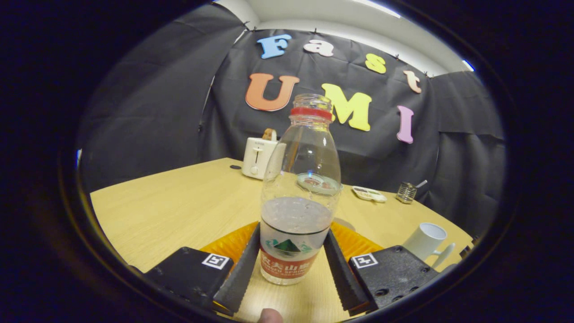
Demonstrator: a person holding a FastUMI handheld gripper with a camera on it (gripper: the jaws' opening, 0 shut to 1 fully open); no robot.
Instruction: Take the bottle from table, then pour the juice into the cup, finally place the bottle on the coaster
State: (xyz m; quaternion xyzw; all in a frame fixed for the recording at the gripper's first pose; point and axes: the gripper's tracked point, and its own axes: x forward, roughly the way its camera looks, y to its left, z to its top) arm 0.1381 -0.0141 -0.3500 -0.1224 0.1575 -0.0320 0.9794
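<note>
The claw point(291, 264) stood closed on the bottle point(299, 197), both fingers pressed to its labelled lower part, the bottle upright over the table point(179, 211) with its foot partly hidden. The cup point(426, 241) sat to the right, half cut off; small things beyond were too blurred to name.

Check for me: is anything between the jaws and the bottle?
Nothing visible. The bottle stands upright on the table right between the gripper jaws, which flank its lower part; whether they already press it, I cannot tell.
</note>
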